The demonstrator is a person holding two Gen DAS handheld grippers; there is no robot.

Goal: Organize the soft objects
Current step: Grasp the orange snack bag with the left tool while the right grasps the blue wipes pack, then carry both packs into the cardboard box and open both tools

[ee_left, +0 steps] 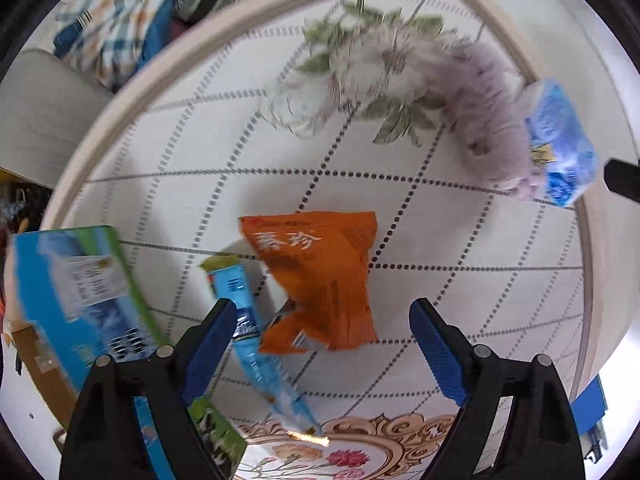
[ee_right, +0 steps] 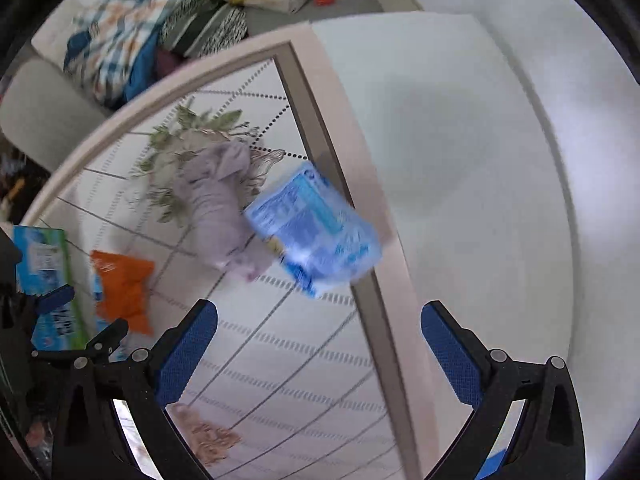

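Because both wrist views are smeared with motion blur, we cannot read the print on most of the packets, and the fisheye rims cut off whatever lies beyond the counter (ee_left: 460, 240). In the left wrist view the left hand-held gripper (ee_left: 324, 312) stands wide, its blue pads (ee_left: 212, 344) holding nothing; the orange packet (ee_left: 320, 280) lies on the counter between and just ahead of them. A slim light-blue sachet (ee_left: 248, 328) runs beside the left pad, partly under the orange packet, its lower end hard to make out. A blue-and-green box (ee_left: 76, 292) sits at the left, half hidden behind the gripper body. Farther off, the pale lilac soft cloth (ee_left: 492, 120) lies bunched near the counter's far right corner, touching the blue plastic pack (ee_left: 560, 140), which overlaps the beige counter rim (ee_left: 160, 76).

From the right wrist view, the right hand-held gripper (ee_right: 320, 320) is also spread wide and empty, hovering near the counter's right edge. The lilac cloth (ee_right: 224, 208) and the blue pack (ee_right: 316, 228) lie ahead of it, the pack resting partly on the rim (ee_right: 340, 128). Right of that rim we see a plain white surface (ee_right: 480, 160). The tiled counter between the gripper and the cloth is bare. Beyond the far rim, a checked blanket (ee_right: 120, 40) and other bedding are only partly visible.
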